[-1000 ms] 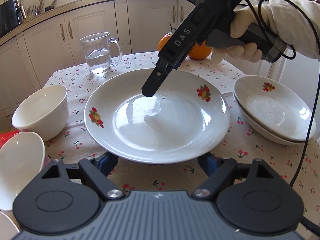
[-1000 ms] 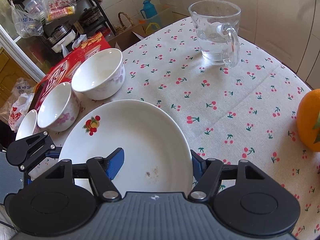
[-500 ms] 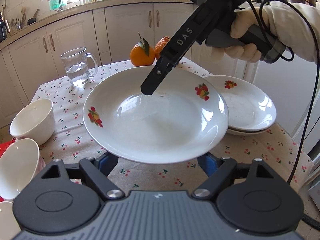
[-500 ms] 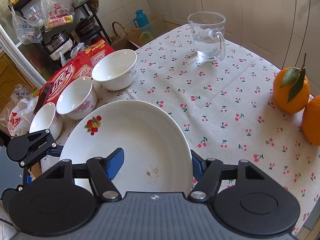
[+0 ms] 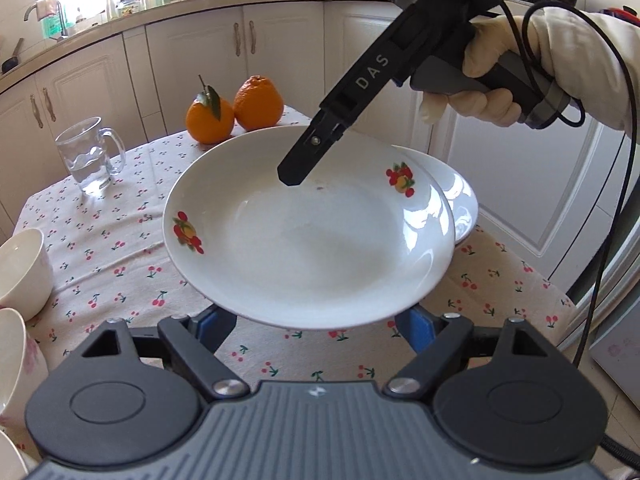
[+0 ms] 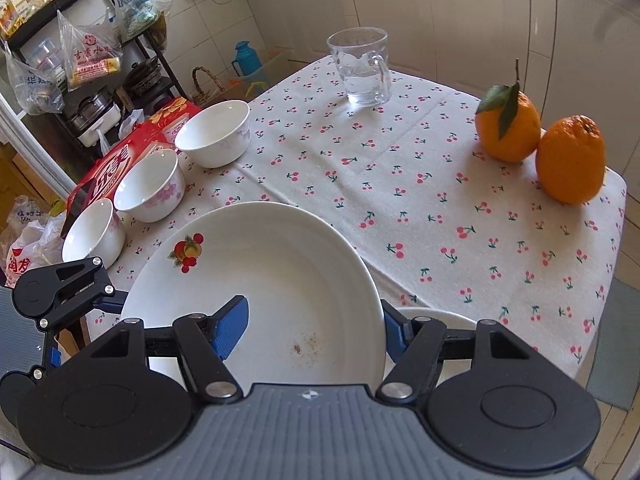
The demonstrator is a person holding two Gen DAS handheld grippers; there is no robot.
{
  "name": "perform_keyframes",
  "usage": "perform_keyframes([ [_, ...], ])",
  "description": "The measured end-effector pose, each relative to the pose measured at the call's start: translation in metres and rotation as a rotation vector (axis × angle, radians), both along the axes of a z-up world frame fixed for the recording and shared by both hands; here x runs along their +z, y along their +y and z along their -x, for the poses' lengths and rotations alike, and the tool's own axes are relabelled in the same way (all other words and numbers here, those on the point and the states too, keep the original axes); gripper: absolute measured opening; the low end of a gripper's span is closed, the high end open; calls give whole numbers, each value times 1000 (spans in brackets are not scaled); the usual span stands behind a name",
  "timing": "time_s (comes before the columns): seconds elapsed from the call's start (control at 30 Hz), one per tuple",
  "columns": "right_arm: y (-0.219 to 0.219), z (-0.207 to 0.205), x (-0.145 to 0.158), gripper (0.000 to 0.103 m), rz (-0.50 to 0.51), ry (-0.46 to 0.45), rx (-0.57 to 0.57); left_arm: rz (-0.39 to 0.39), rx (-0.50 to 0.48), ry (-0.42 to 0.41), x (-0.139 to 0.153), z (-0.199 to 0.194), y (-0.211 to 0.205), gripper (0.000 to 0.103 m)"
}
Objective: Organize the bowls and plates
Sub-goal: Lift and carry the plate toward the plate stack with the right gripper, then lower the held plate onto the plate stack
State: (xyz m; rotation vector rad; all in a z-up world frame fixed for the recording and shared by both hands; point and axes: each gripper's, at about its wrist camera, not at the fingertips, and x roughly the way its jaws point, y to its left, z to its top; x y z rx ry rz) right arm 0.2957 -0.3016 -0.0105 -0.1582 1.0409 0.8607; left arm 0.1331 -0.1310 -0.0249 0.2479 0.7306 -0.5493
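A white plate with fruit decals [image 5: 308,236] hangs in the air above the cherry-print bench [image 5: 104,240], partly over a stack of matching plates [image 5: 456,196], most of which it hides.

The right tool [image 6: 316,328] has its blue-padded fingers [image 6: 230,326] set wide on either side of the plate's rim, one pad lying over the plate's inside and the other outside it; it appears to grip the rim, though the actual contact is hidden behind the plate's edge. From the left wrist view the same tool comes in from the upper right, held by a gloved right hand [image 5: 492,80], with one dark finger over the plate's far rim.

The left tool [image 5: 316,324] stands open, its blue pads spread beneath the plate's near edge; whether they touch the underside cannot be told.

Three white bowls [image 6: 150,184] stand in a row along the bench's edge, beside a red box [image 6: 120,164]. A glass mug of water [image 6: 362,66] and two oranges [image 6: 540,148] sit farther off. Small brown specks [image 6: 302,344] mark the plate's inside.
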Motion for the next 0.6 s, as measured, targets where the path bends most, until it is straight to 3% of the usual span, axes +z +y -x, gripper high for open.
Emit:
perform_keyframes([
  [0.6,-81,12,-14,74,-35,6,-164,-12,-127,35,-7,-19,-45,85],
])
